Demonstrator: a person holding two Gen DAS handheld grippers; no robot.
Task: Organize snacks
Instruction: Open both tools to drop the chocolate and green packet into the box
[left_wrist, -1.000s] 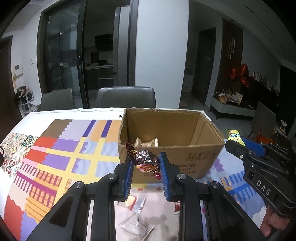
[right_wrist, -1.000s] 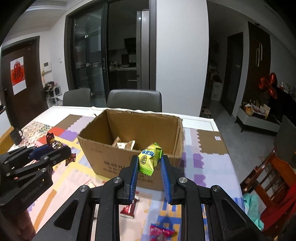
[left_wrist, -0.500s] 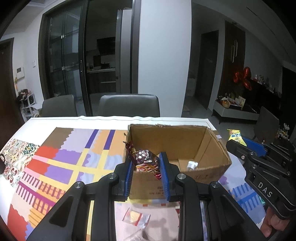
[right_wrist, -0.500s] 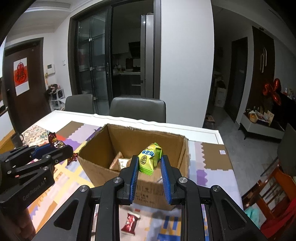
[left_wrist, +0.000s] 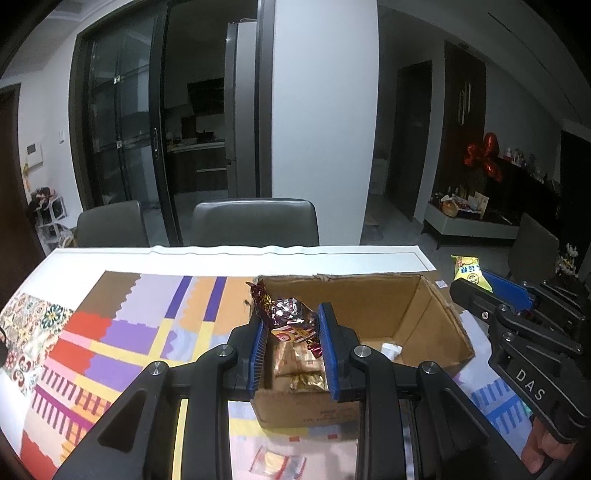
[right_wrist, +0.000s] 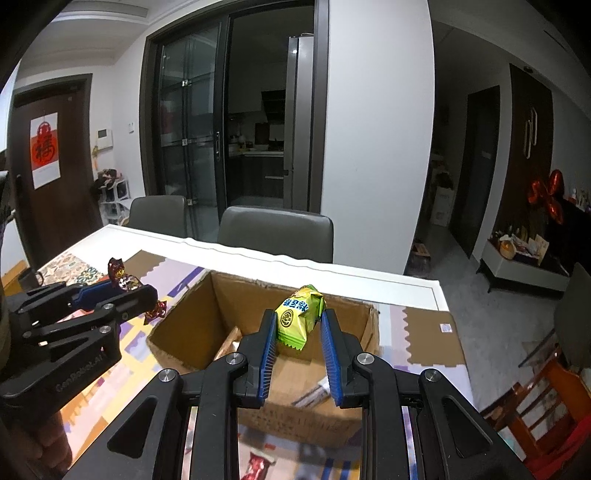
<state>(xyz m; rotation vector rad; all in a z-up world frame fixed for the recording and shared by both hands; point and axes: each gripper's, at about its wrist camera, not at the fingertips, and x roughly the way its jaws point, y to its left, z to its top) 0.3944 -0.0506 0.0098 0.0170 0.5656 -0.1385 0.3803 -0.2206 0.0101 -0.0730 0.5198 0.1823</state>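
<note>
An open cardboard box (left_wrist: 436, 306) (right_wrist: 184, 321) stands on the patterned table mat. My left gripper (left_wrist: 291, 325) is shut on a dark red foil candy (left_wrist: 286, 317), held above the box's near left corner; in the right wrist view the same gripper (right_wrist: 127, 291) and its candy (right_wrist: 122, 275) show left of the box. My right gripper (right_wrist: 300, 325) is shut on a green and yellow snack pack (right_wrist: 299, 319) over the box's open top. The left wrist view shows this pack (left_wrist: 469, 271) right of the box. Gold-wrapped snacks (left_wrist: 299, 365) lie inside.
Loose snacks lie on the mat in front of the box: a clear-wrapped piece (left_wrist: 277, 459) and a red packet (right_wrist: 256, 465). Two grey chairs (left_wrist: 255, 221) stand behind the white table edge (left_wrist: 295, 254). A wooden chair (right_wrist: 543, 402) stands at the right.
Both grippers have moved forward and a little up with their snacks, from in front of the box to above its opening. The box's inside now shows.
</note>
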